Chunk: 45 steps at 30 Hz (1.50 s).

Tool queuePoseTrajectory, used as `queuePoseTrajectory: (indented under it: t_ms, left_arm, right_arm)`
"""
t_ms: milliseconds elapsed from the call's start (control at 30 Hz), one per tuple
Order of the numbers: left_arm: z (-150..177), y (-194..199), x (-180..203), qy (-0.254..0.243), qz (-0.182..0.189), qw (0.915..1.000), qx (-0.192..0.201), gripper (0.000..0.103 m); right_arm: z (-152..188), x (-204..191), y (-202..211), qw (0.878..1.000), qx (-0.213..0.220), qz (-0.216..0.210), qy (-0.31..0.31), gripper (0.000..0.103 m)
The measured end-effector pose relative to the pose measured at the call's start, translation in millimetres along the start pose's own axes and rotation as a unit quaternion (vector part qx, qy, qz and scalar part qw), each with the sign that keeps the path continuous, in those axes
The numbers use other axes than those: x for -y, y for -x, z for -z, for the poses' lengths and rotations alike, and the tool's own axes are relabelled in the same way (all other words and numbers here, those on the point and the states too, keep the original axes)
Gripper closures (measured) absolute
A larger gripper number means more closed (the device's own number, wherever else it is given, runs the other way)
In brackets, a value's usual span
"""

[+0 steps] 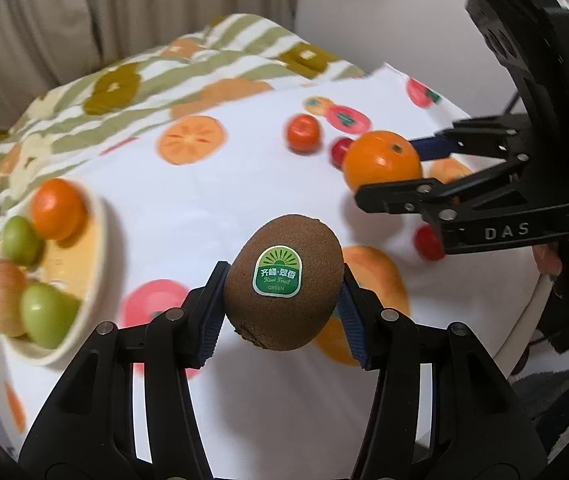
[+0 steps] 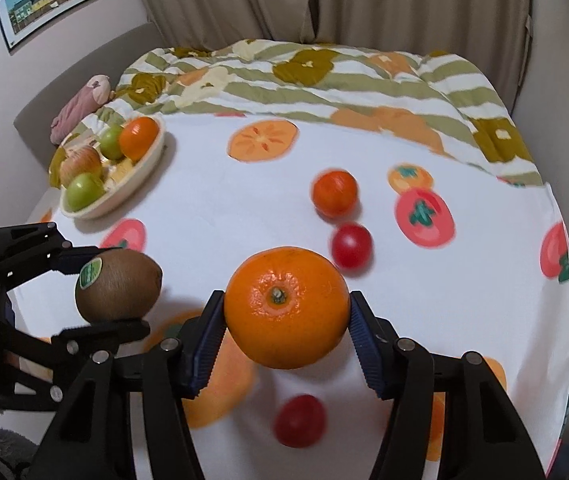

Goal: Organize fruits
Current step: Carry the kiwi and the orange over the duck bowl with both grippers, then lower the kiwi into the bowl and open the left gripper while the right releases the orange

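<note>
While both fruits hang above the cloth, we see the left gripper [image 1: 282,300] clamped on the kiwi [image 1: 283,282] at lower centre and the right gripper [image 2: 286,316] clamped on the orange [image 2: 286,312]; either round fruit may slip before reaching the bowl [image 2: 140,178] at upper left.

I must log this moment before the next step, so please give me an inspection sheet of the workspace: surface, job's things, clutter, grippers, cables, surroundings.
Surface: white tablecloth printed with fruit pictures.
Job's things: kiwi with a green sticker; large orange; bowl holding an orange, two green fruits and an apple; loose on the cloth a small orange and two red tomatoes.
Clutter: nothing seen.
Grippers: left gripper shut on the kiwi, right gripper shut on the large orange, both held above the cloth.
Cables: thin dark cable behind the right gripper.
Surroundings: striped quilt, beige curtain, framed picture, pink item.
</note>
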<state>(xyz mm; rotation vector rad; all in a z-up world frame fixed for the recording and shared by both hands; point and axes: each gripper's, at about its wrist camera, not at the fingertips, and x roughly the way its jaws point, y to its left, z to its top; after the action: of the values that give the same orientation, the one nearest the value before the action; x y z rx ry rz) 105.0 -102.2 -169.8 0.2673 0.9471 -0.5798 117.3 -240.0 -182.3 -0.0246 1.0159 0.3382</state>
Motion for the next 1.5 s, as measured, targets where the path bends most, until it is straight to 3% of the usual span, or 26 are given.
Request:
queuePoseTrajectory:
  t_ms: [433,867,1167,1500]
  left_arm:
    - [7,60,-107,0.060,-0.050,0.9964,0.033,0.047]
    - [23,64,-211,0.072,-0.049,0.9959,0.024,0.047]
    - [21,52,-248,0.055,-0.029,0.9979,0.018,0.047]
    - [14,49,-258,0.039,-0.016,0.9989,0.020,0.047]
  right_arm:
    - [-58,-75,-7,0.999,0.018,-0.034,0.011,0.047]
    - [-107,-154,-62,0.998,0.008,-0.064,-0.014,0.047]
    - [-116,-178,-108,0.997,-0.010,-0.060,-0.048,0.047]
    - [-116,-181,-125,0.996,-0.028,-0.042,-0.075,0.047]
